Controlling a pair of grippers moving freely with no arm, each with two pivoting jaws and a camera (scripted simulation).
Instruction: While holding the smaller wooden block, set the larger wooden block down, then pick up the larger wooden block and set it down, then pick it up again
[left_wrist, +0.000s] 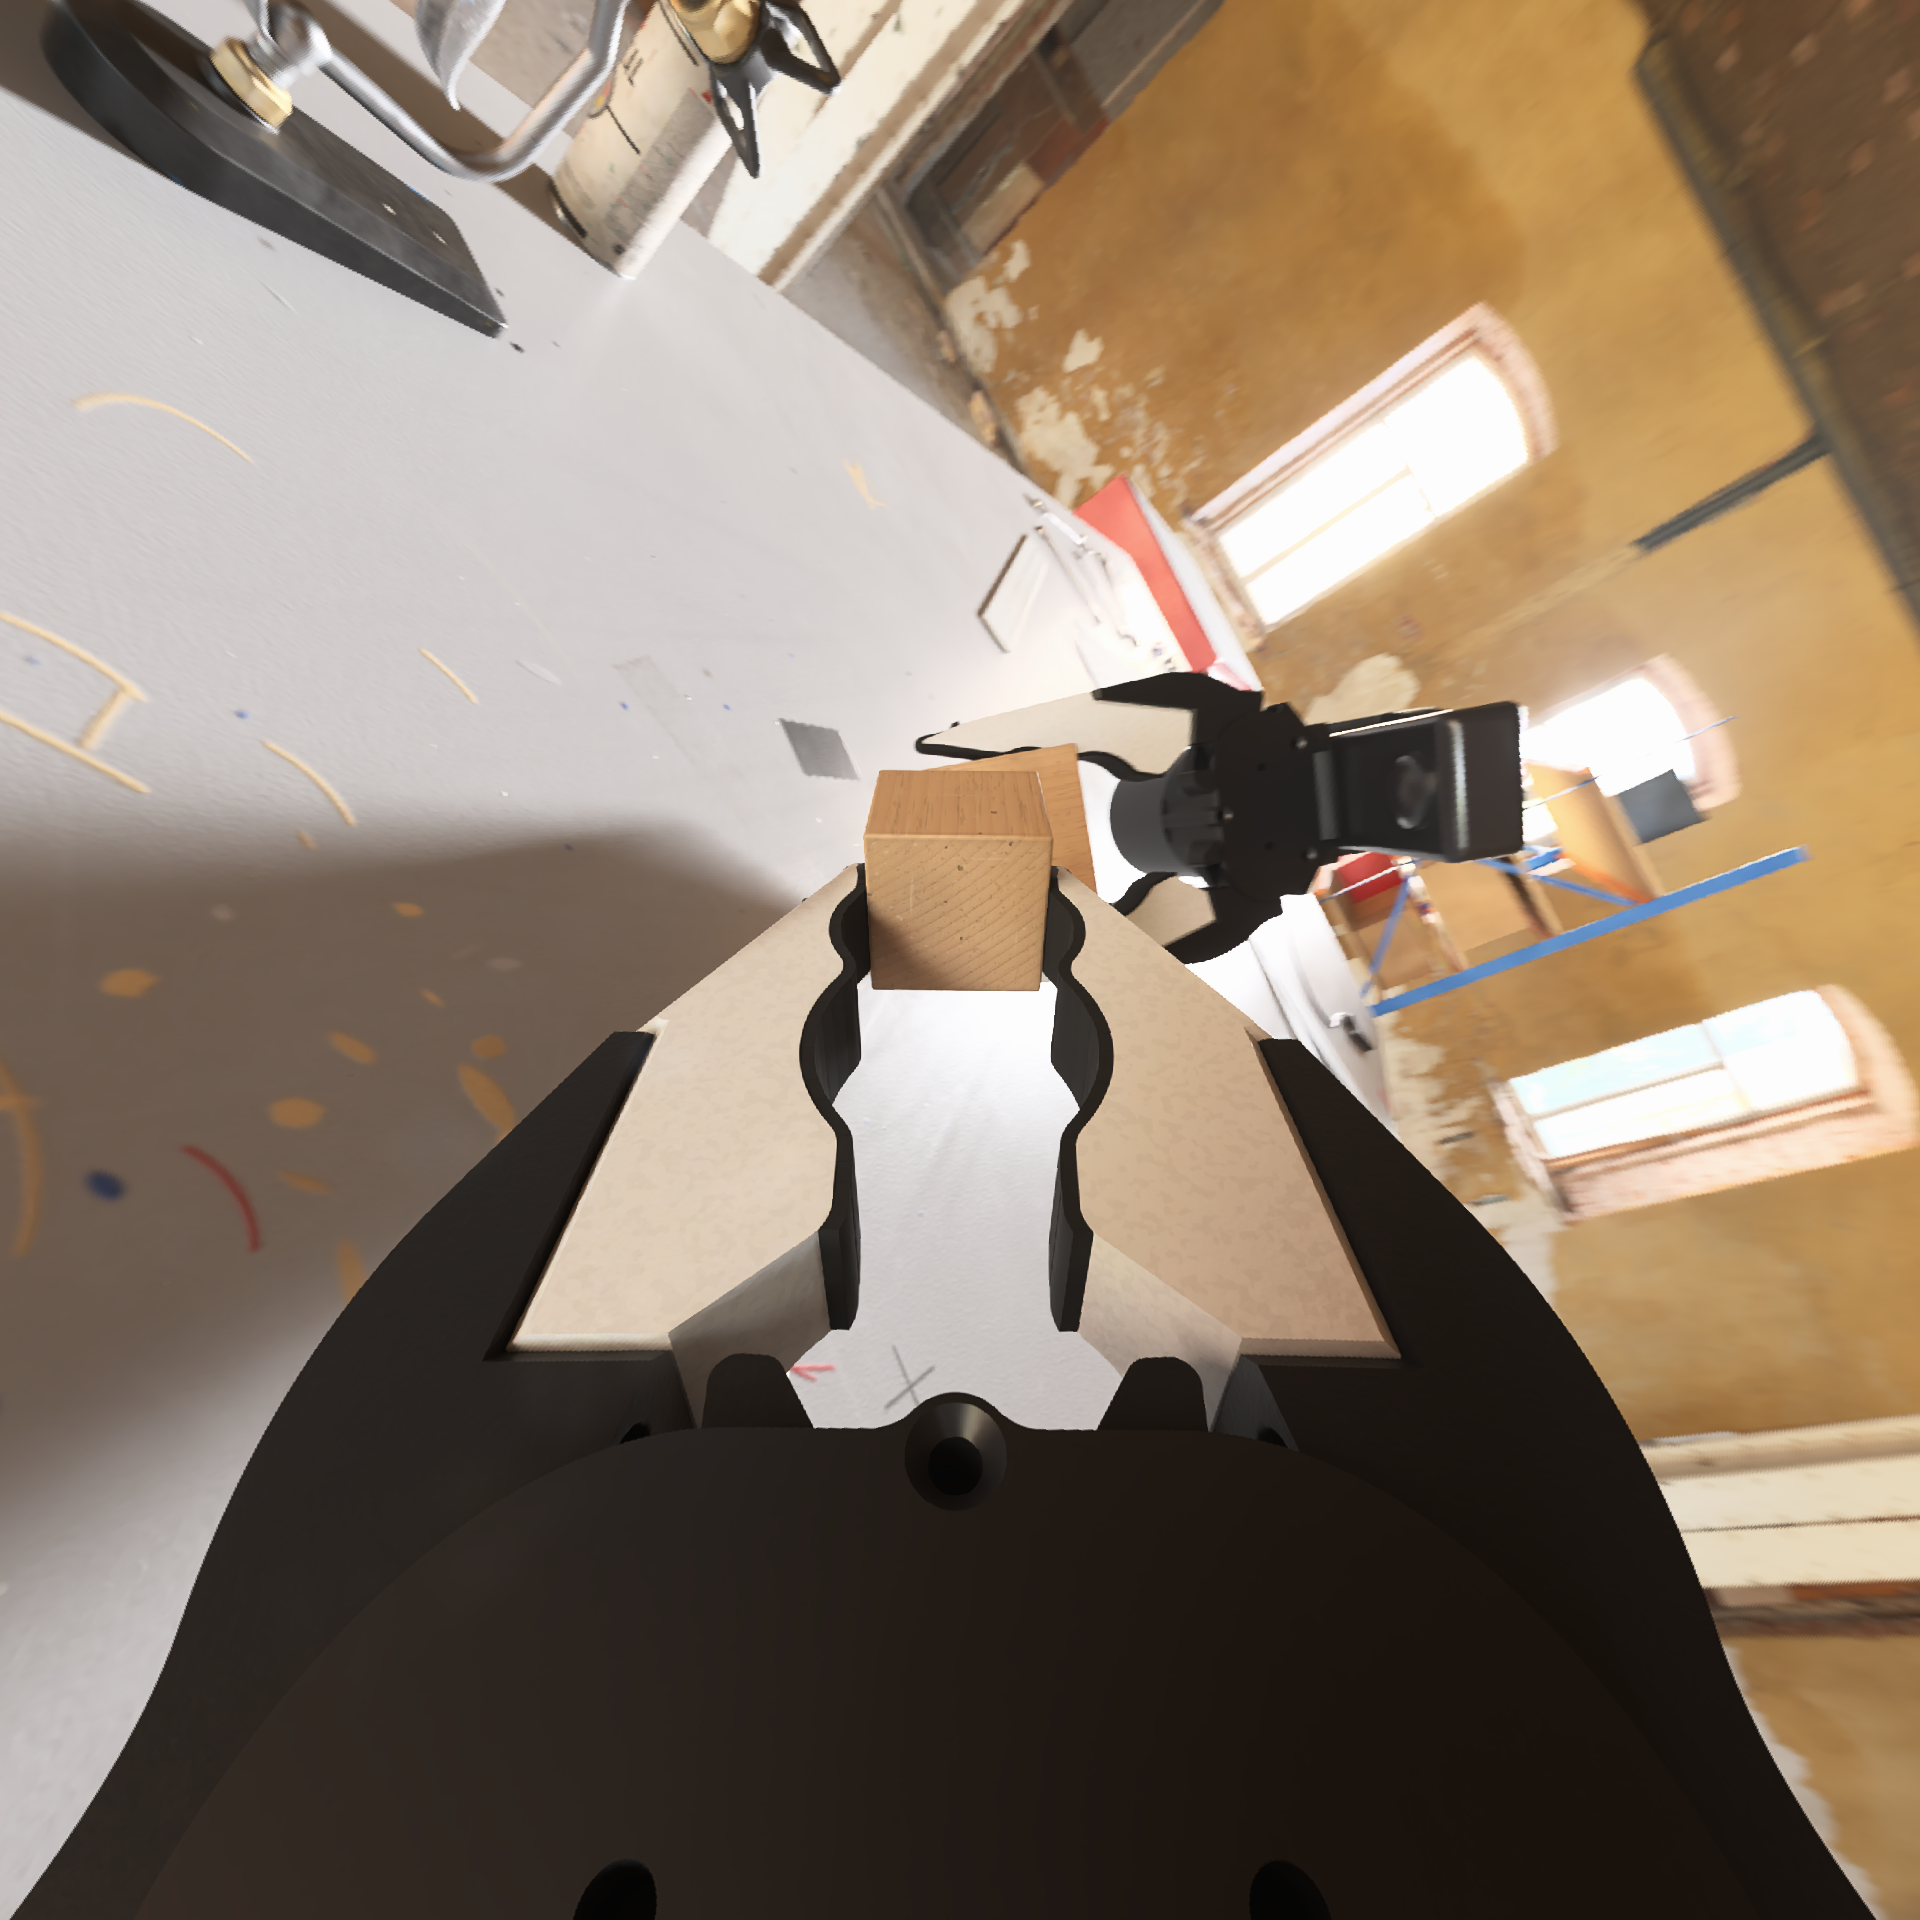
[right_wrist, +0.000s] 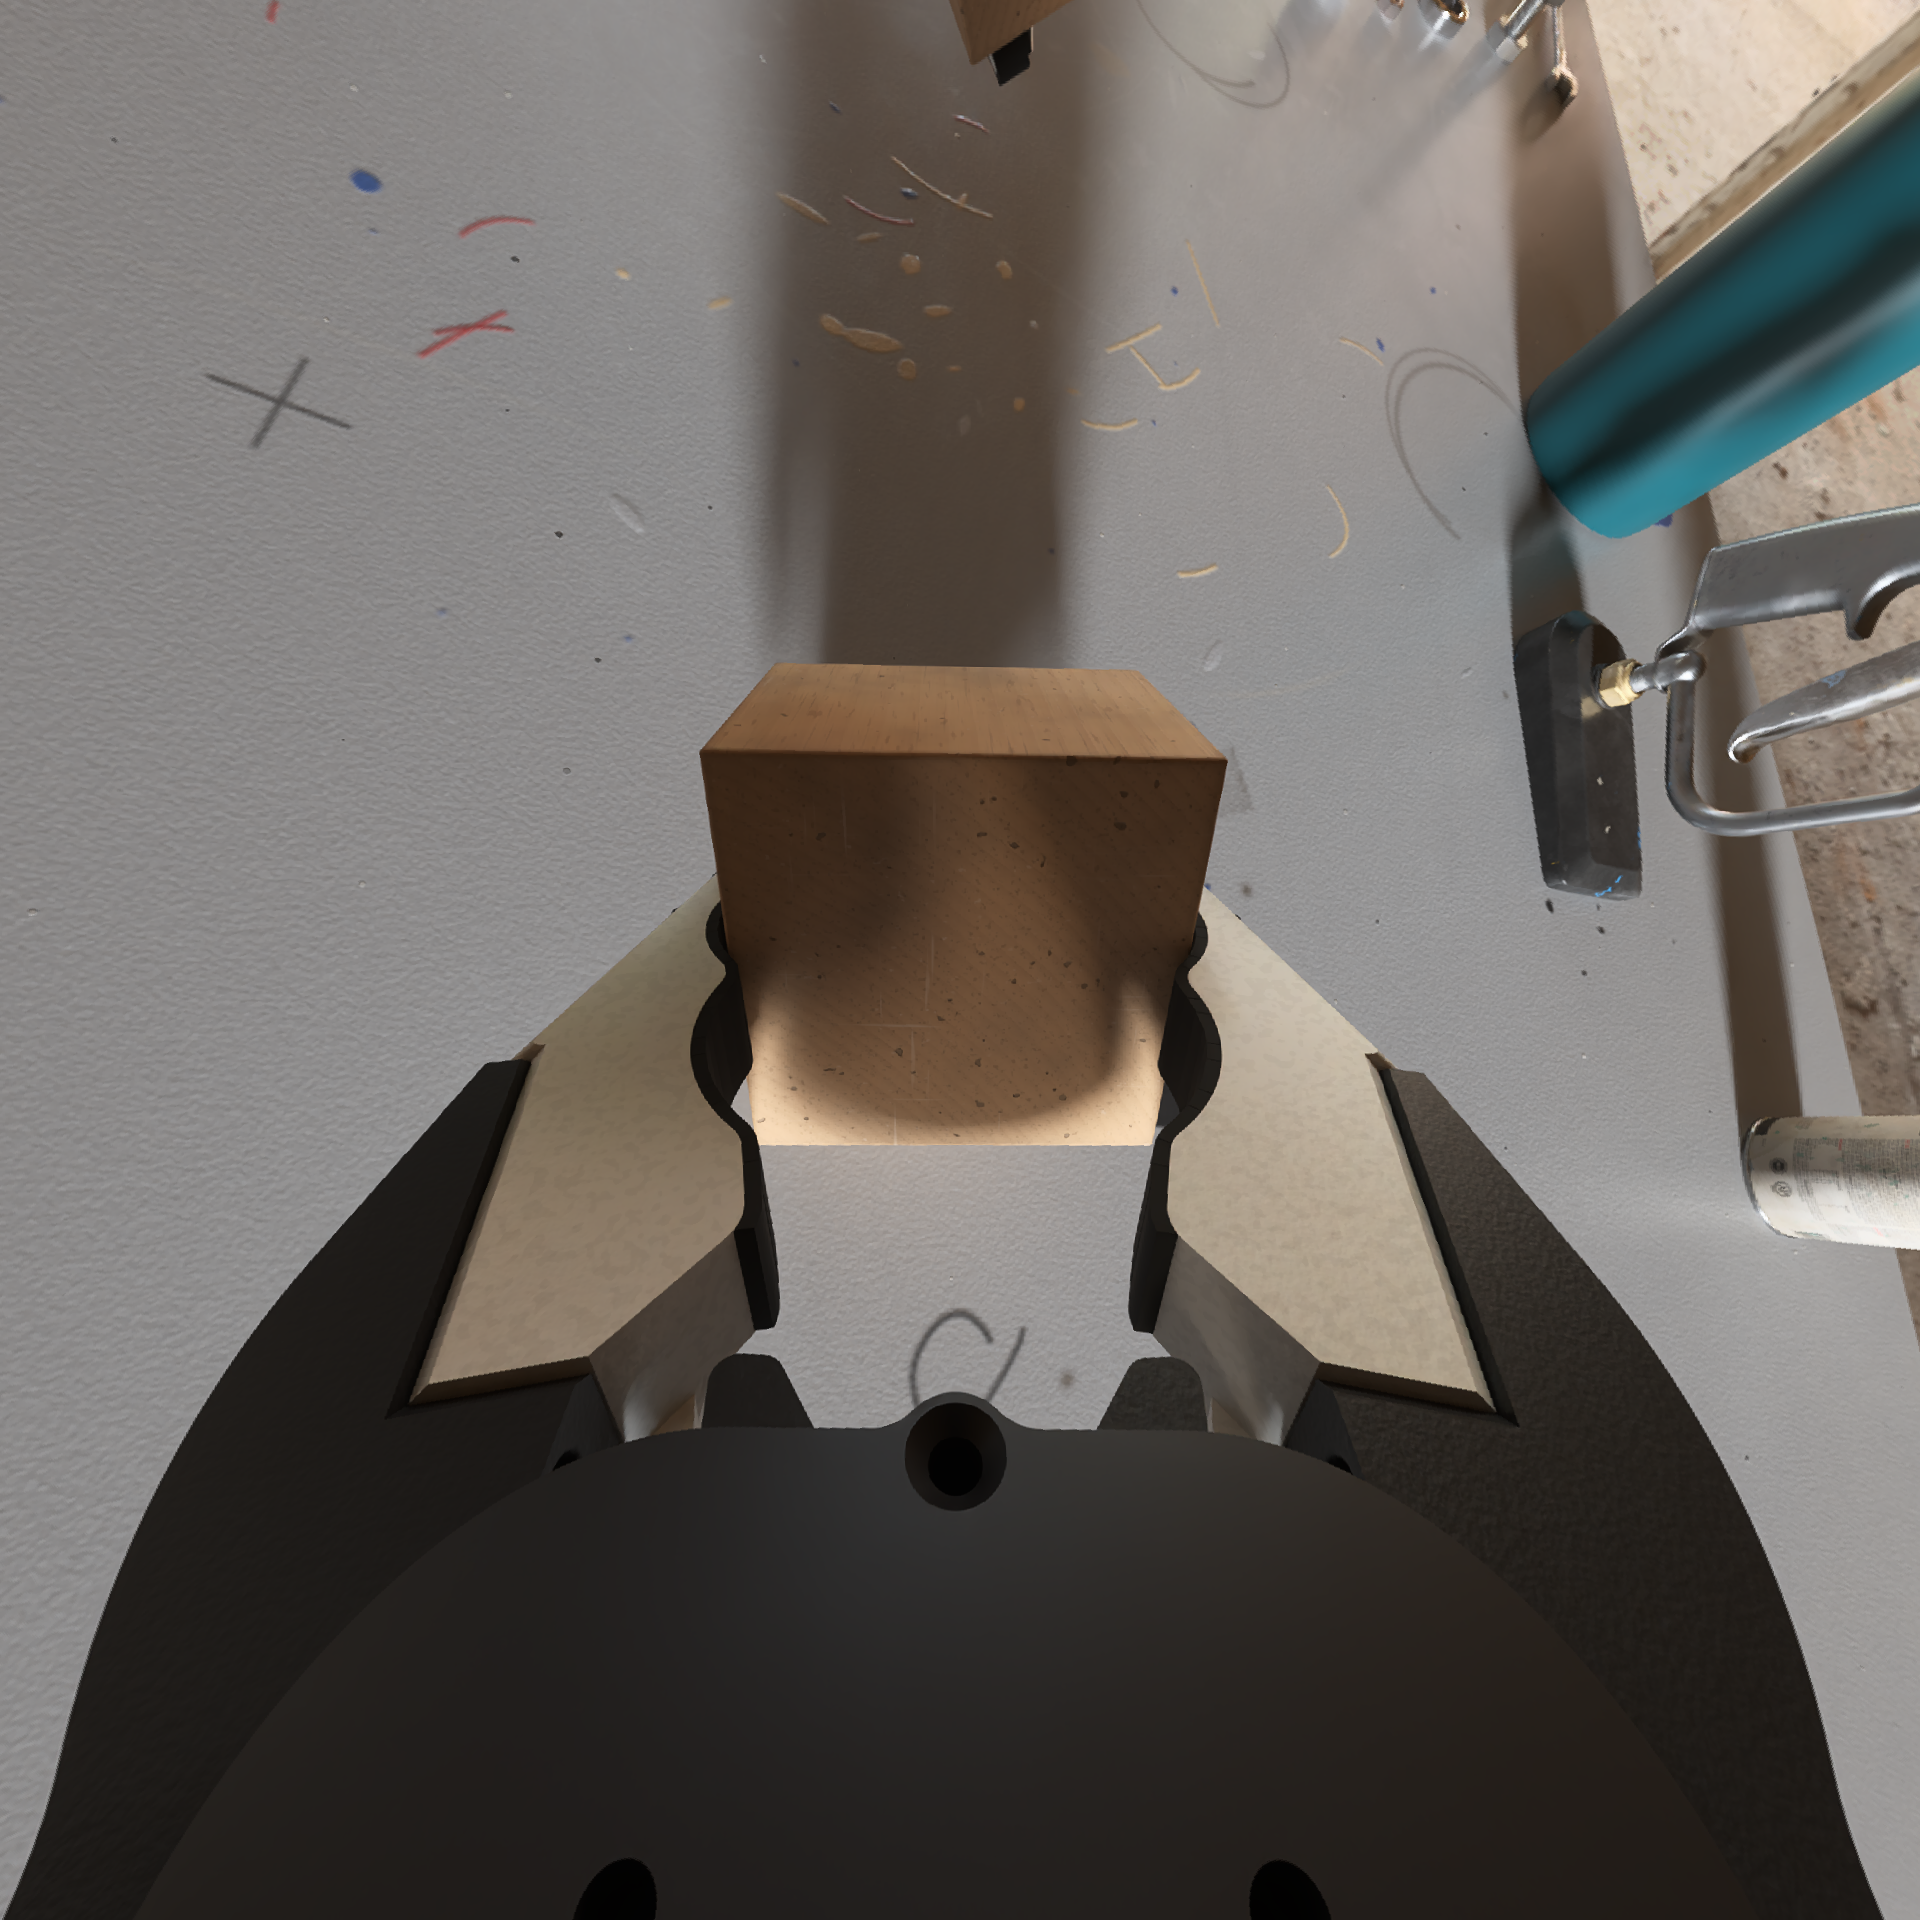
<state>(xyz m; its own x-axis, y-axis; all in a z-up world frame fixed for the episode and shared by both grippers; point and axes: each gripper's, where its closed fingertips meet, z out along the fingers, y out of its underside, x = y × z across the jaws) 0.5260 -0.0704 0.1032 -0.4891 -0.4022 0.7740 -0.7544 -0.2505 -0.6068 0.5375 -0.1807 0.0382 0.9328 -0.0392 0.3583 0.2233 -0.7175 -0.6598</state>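
Note:
My left gripper (left_wrist: 956, 883) is shut on the smaller wooden block (left_wrist: 956, 894), a light cube held at the fingertips above the white table (left_wrist: 416, 540). My right gripper (right_wrist: 956, 925) is shut on the larger wooden block (right_wrist: 961, 894), its pads pressed on both sides. I cannot tell whether this block touches the table. In the left wrist view the larger block (left_wrist: 1068, 800) shows just behind the smaller one, with the right gripper (left_wrist: 1070, 836) around it. The smaller block (right_wrist: 992, 26) shows at the top edge of the right wrist view.
A black clamp plate (left_wrist: 312, 197) with a metal clamp and a pale can (left_wrist: 644, 156) stand at the table's far end. In the right wrist view a teal cylinder (right_wrist: 1714, 364), the clamp (right_wrist: 1579, 758) and a can (right_wrist: 1839, 1179) lie along the right edge.

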